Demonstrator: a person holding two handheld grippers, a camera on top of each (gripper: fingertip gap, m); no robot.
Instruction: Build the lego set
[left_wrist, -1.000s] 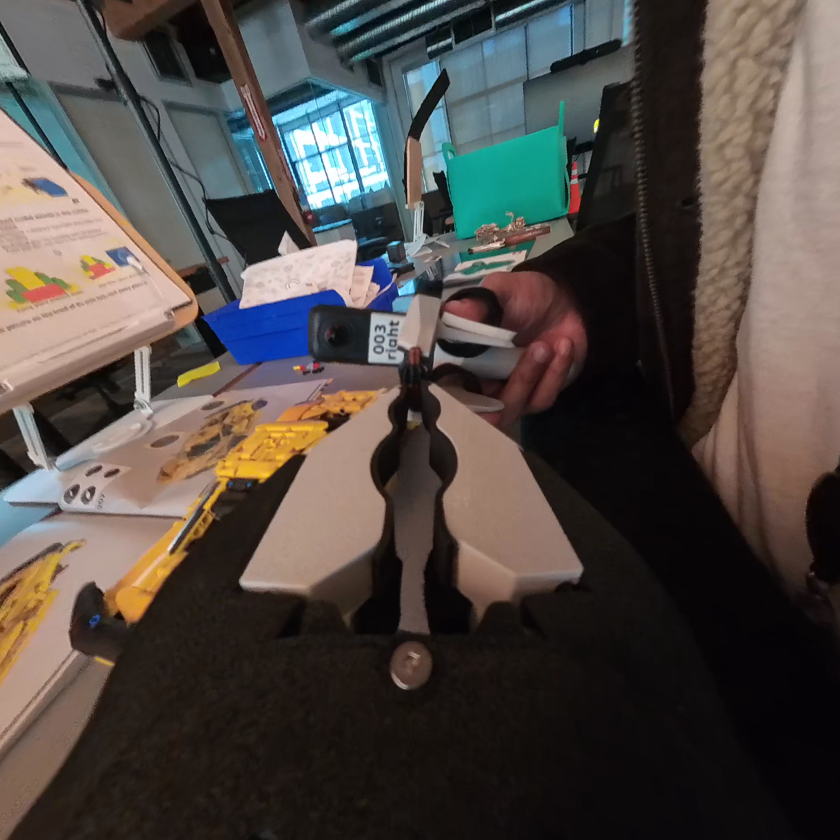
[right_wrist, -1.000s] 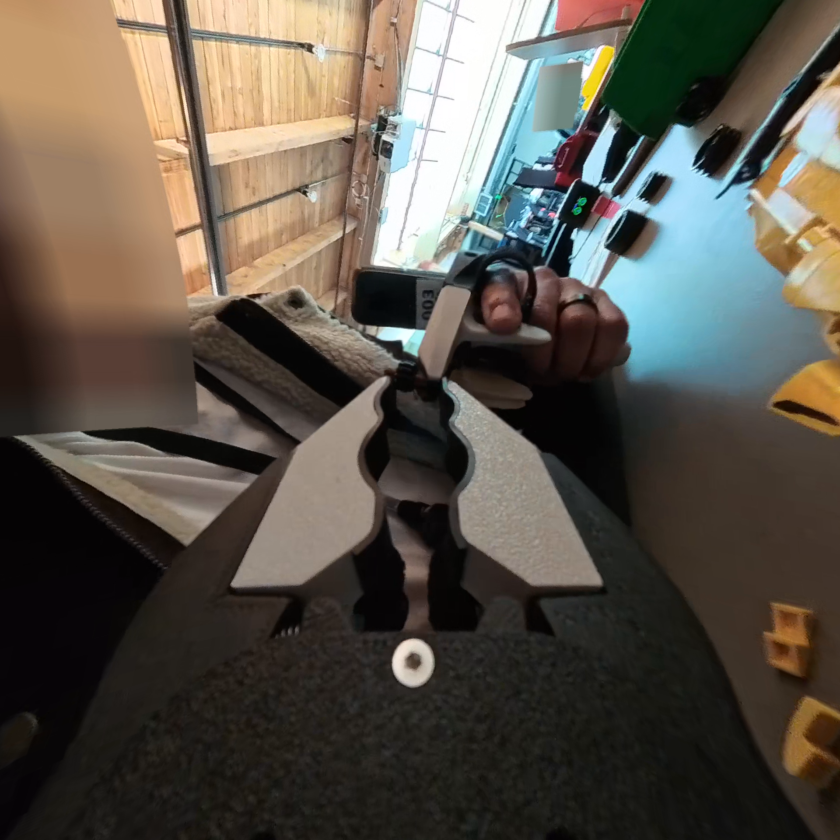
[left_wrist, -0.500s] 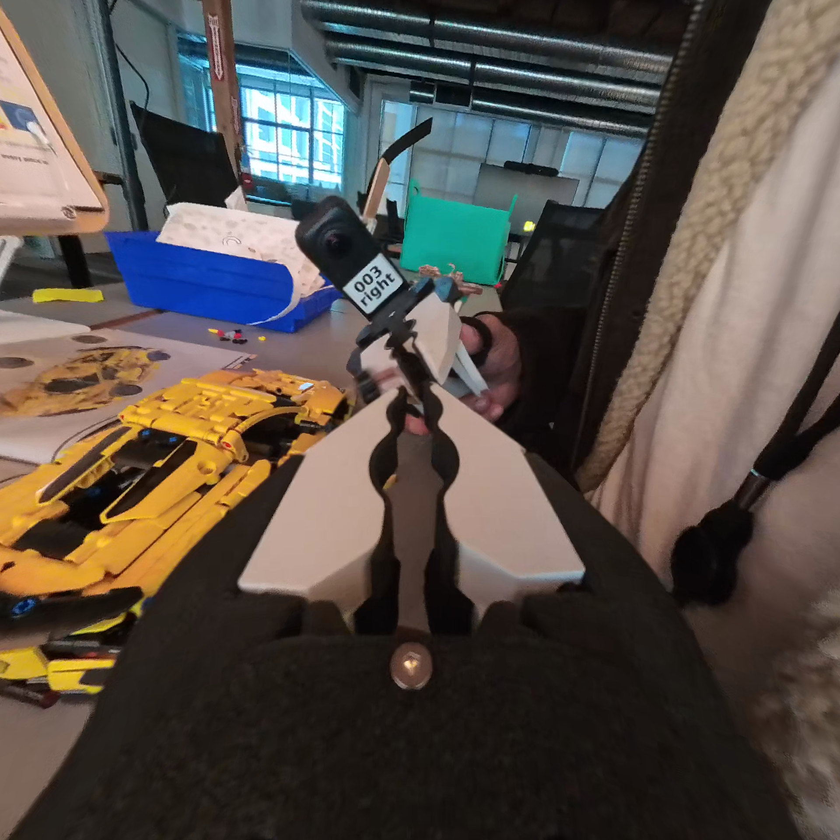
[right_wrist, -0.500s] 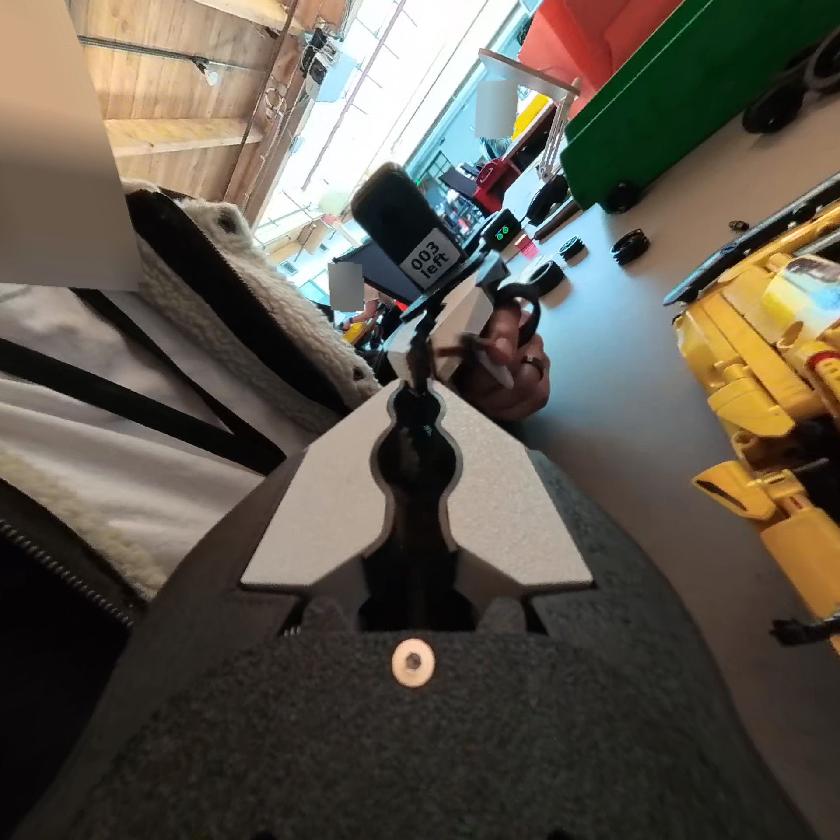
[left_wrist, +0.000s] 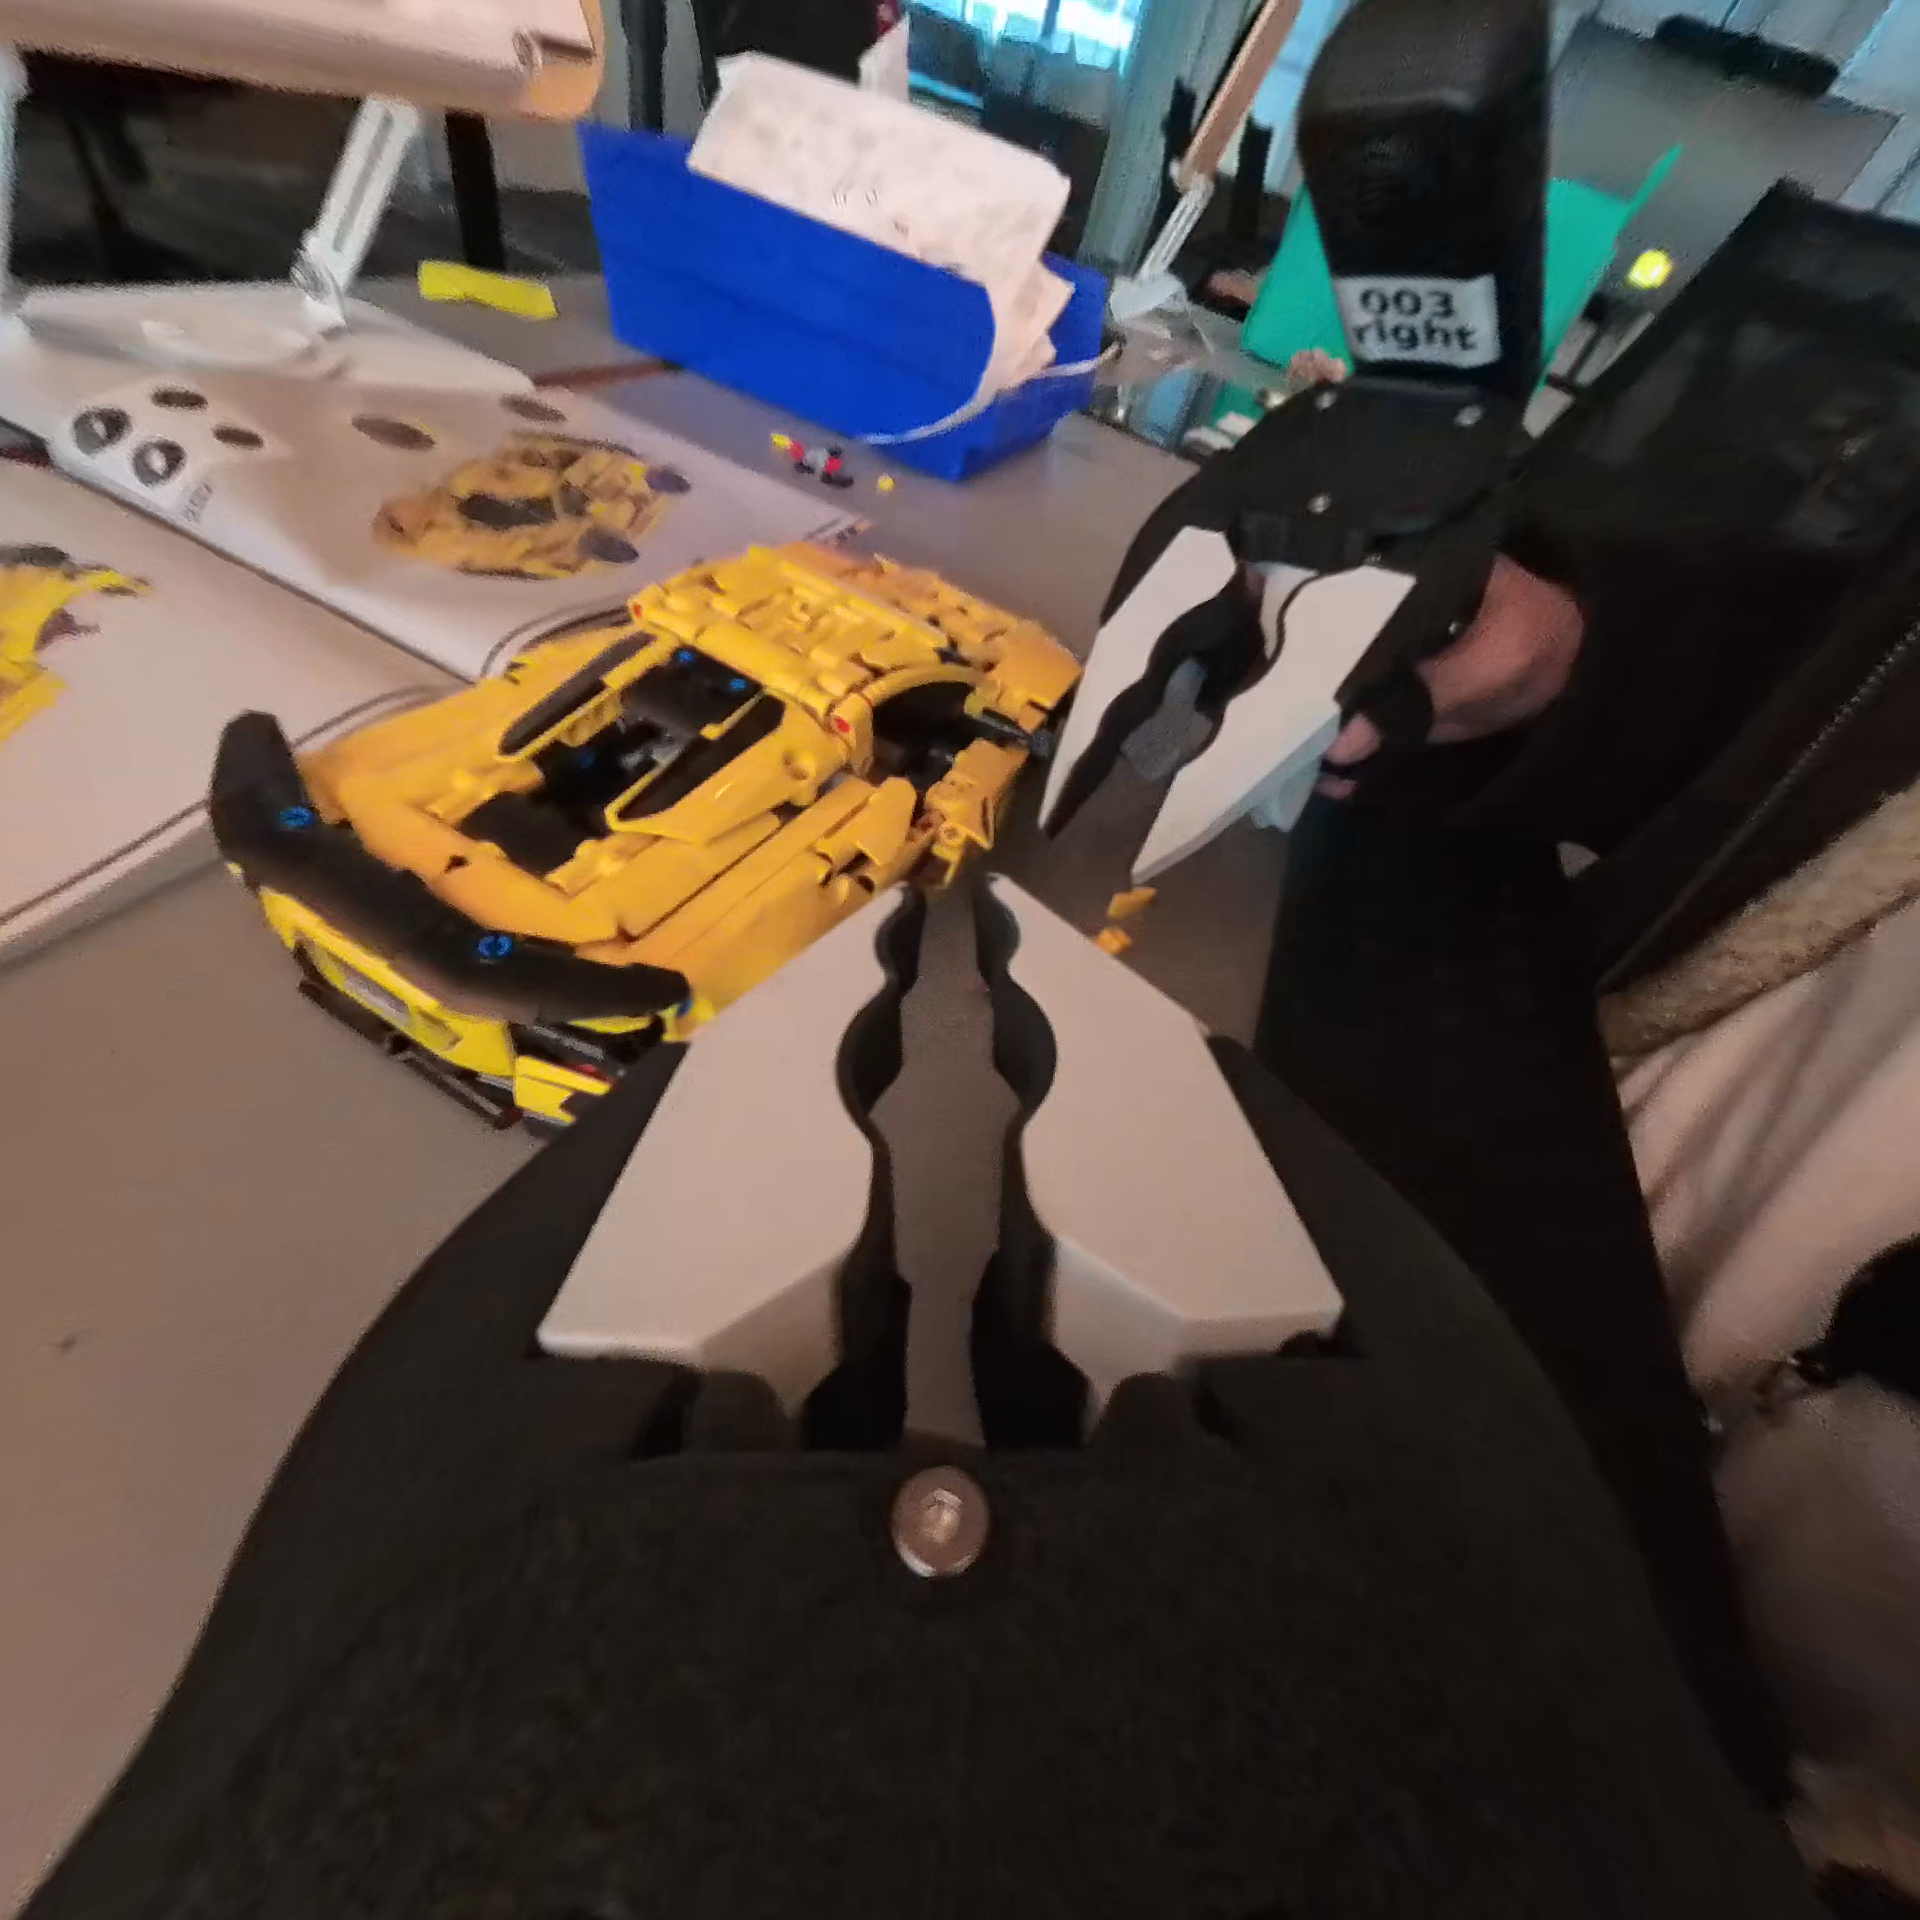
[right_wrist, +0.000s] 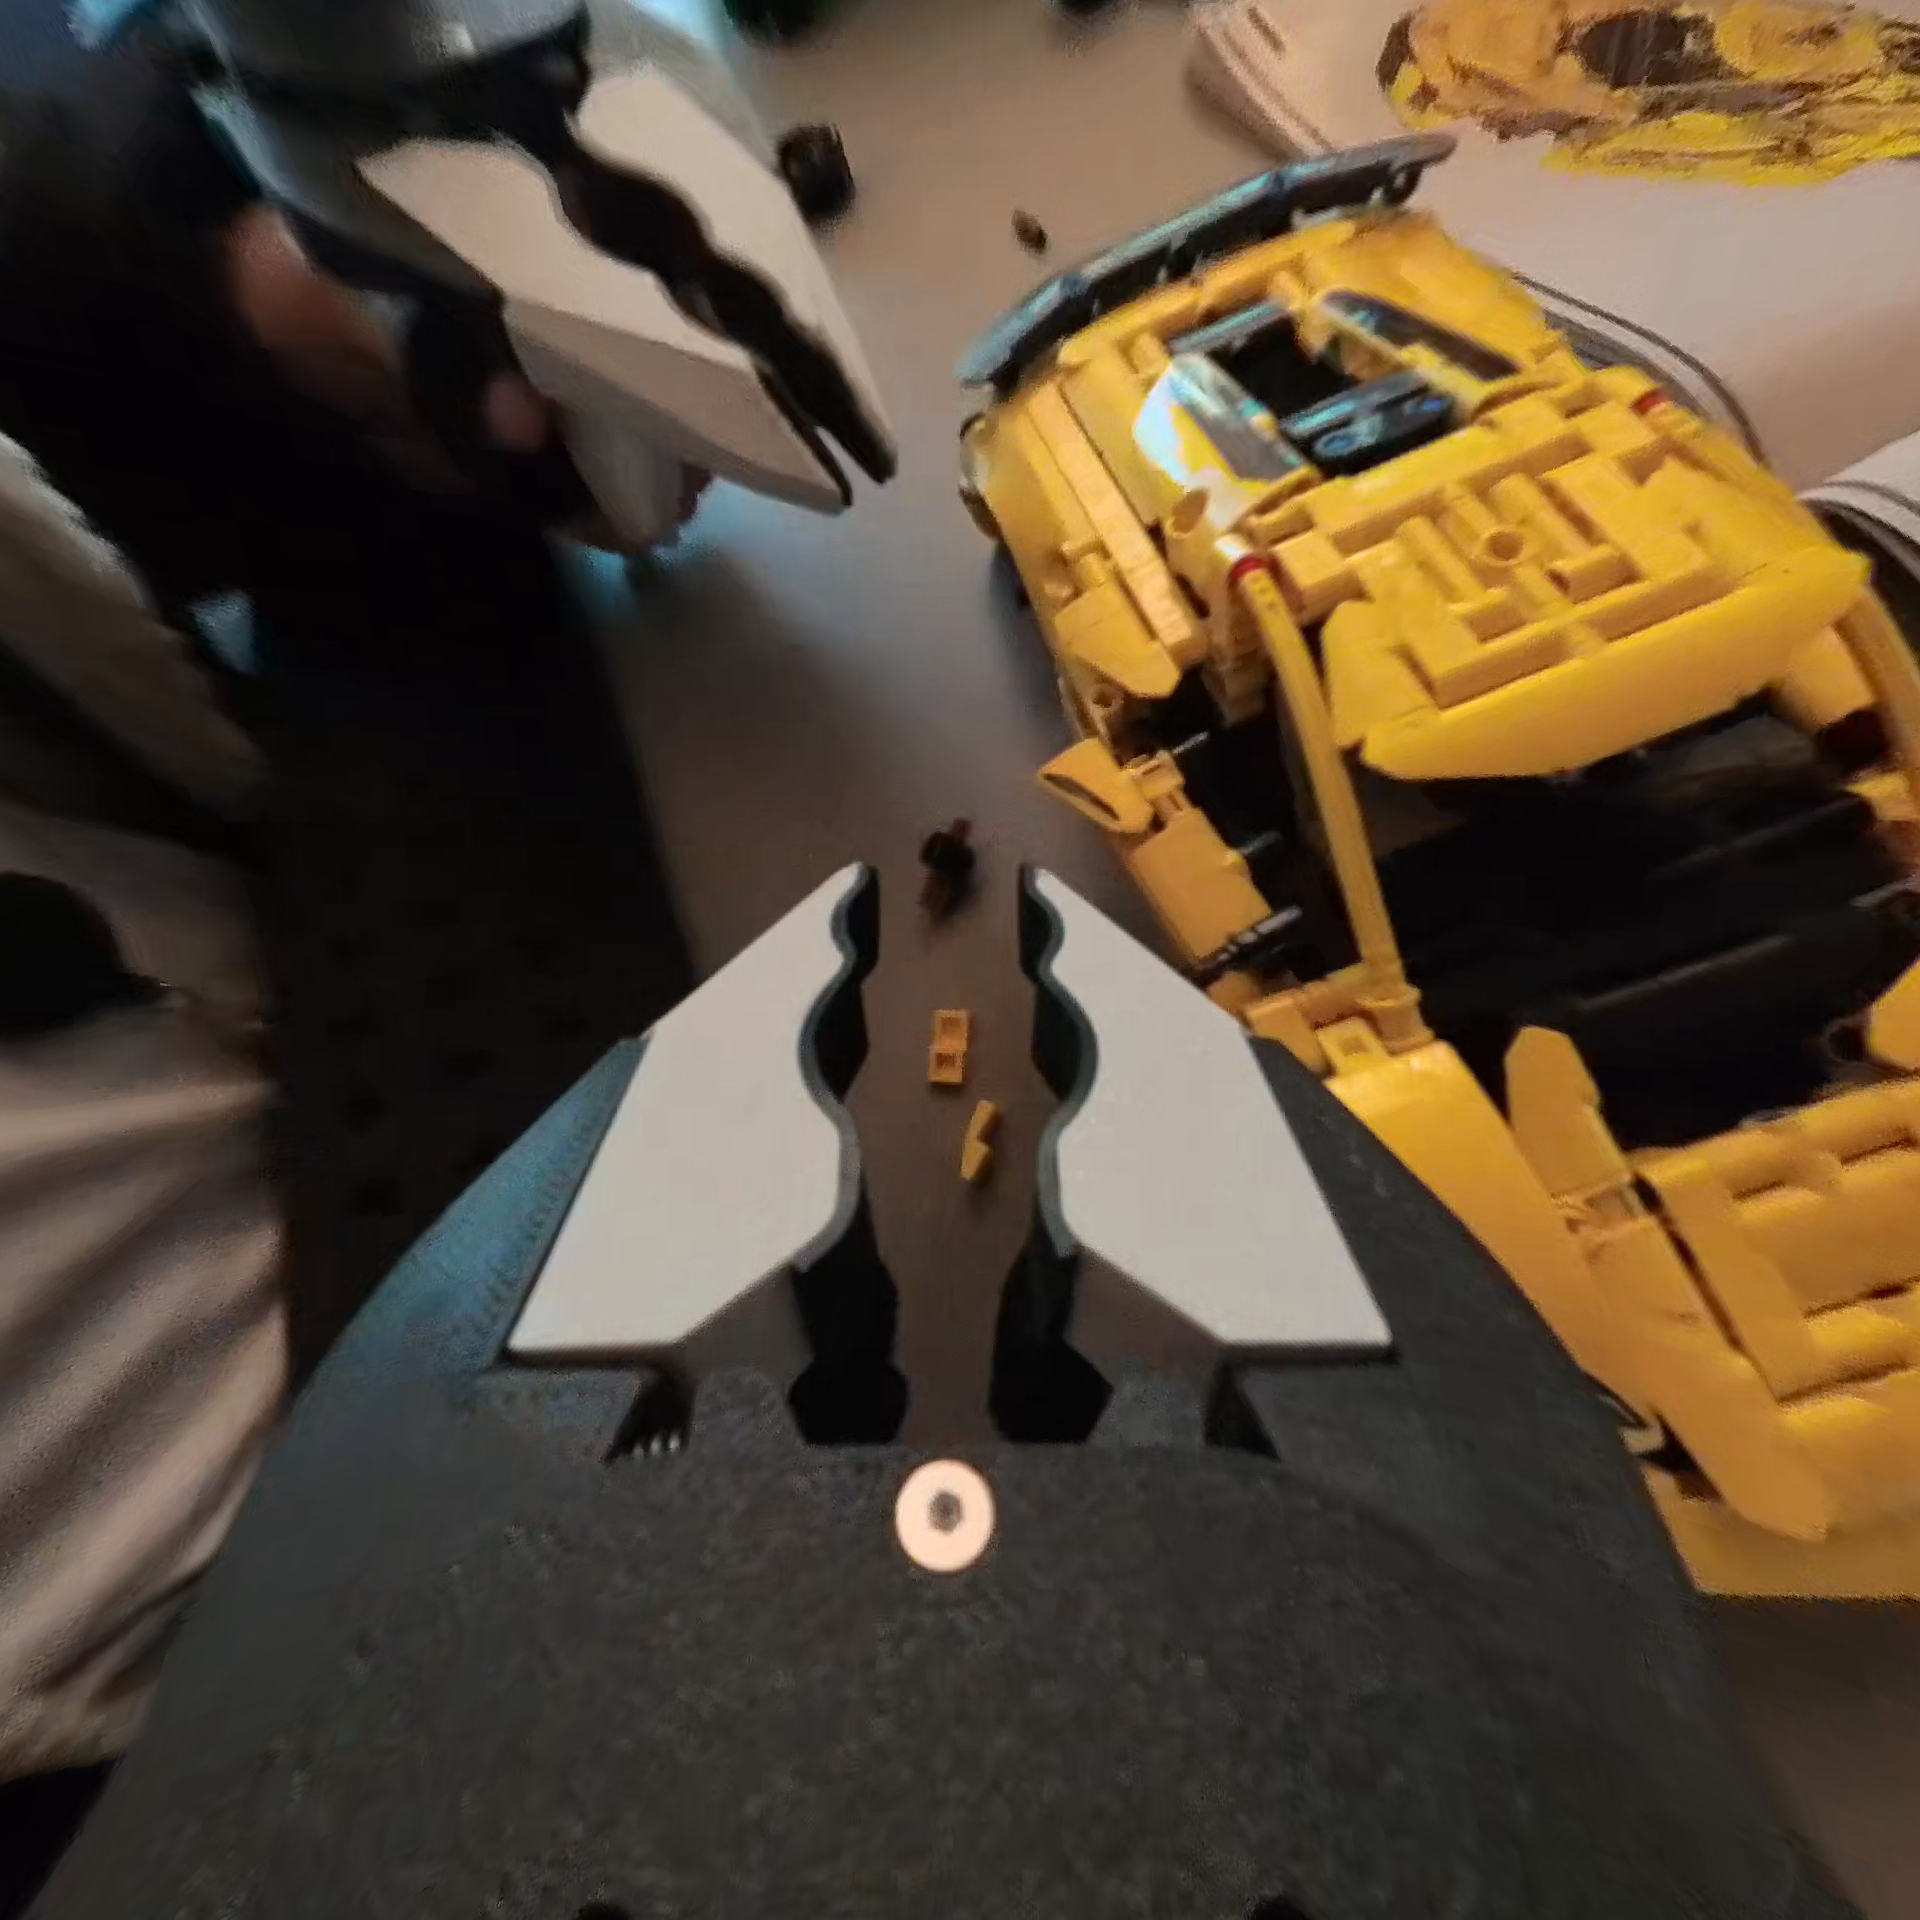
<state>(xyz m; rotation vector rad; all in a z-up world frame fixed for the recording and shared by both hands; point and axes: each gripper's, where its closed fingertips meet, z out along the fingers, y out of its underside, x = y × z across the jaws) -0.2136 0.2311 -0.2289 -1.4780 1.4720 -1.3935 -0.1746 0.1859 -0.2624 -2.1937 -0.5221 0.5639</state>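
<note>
Centrally on grey worktop (left_wrist: 208, 1195): part-built yellow brick sports car (left_wrist: 644, 790). Right gripper (right_wrist: 945, 883) apart, empty, poised over small black connector pin (right_wrist: 943, 862) and loose yellow brick pieces (right_wrist: 951, 1047). Left gripper (left_wrist: 948, 894) slightly apart, empty. Step: selecting next piece; next, lowering and pinching accurately.

The left hand-held gripper (left_wrist: 951, 894), slightly parted and empty, hovers beside a yellow toy car (left_wrist: 665, 790) on the table (left_wrist: 187, 1195); a blue bin (left_wrist: 821, 312) sits behind.

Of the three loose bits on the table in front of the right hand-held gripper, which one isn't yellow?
The farthest one: the small black piece just beyond the fingertips. The two nearer pieces, seen between the open fingers, are yellow.
</note>
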